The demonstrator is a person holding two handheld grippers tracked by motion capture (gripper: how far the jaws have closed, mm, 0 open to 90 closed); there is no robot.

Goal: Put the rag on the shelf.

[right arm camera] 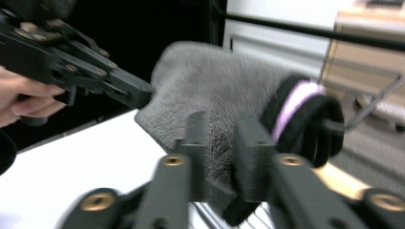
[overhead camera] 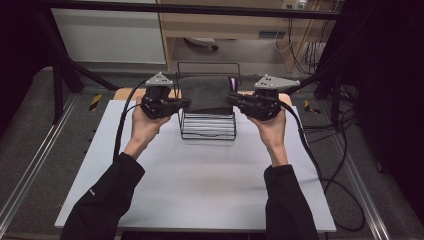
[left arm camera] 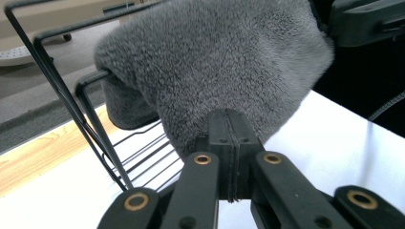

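A grey fleecy cloth [overhead camera: 206, 92] with a black and pink band on its right end hangs over the top of a black wire rack [overhead camera: 207, 131] at the back of the white table. My left gripper [overhead camera: 186, 102] meets the cloth's left edge; in the left gripper view its jaws [left arm camera: 228, 125] are pressed together at the cloth [left arm camera: 215, 57]. My right gripper [overhead camera: 231, 97] is at the cloth's right edge. In the blurred right gripper view its jaws [right arm camera: 222, 138] stand apart in front of the cloth [right arm camera: 215, 90], beside the pink band [right arm camera: 293, 102].
The white table top [overhead camera: 200, 185] stretches bare toward the person. A wooden strip [left arm camera: 43, 157] runs behind the rack [left arm camera: 57, 86]. Black cables [overhead camera: 325, 165] trail off the table's right side. Dark frame bars stand at the back corners.
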